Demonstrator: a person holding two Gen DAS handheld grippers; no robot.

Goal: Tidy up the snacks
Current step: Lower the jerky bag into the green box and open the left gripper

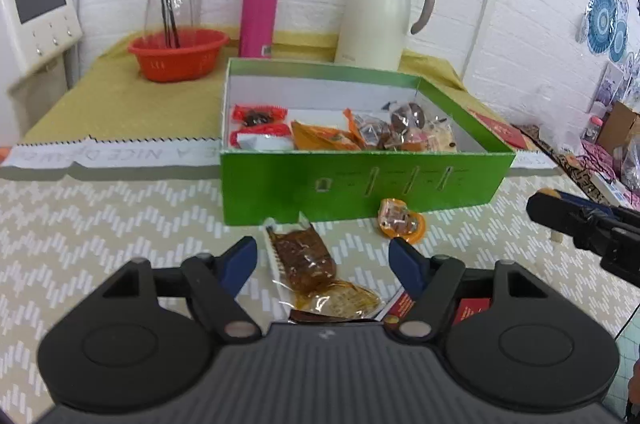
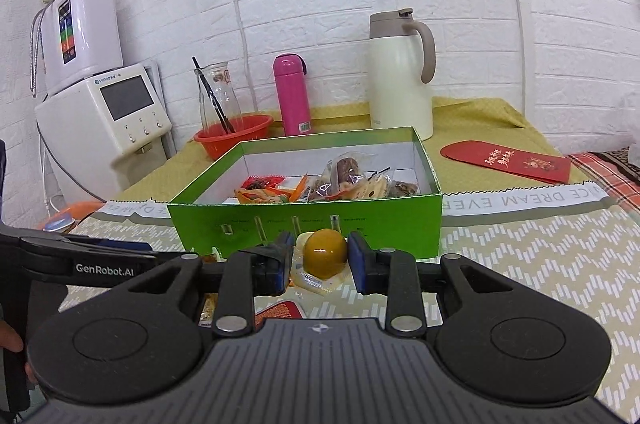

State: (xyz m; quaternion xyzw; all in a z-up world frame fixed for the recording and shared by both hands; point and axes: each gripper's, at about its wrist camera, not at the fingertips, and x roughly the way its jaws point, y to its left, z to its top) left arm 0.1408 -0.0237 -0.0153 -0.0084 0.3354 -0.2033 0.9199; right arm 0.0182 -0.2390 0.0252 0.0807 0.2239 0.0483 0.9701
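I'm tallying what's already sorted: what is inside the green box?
Inside the green box lie wrapped snacks: red packets at the left, orange packets in the middle, clear-wrapped brown pastries at the right. The near wall hides the front strip of the floor, and anything under the pile is covered.

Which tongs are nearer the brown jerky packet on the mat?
Left. The left tongs are open, straddling the jerky packet without pinching it. The right tongs sit off to its right, shut on a yellow jelly cup.
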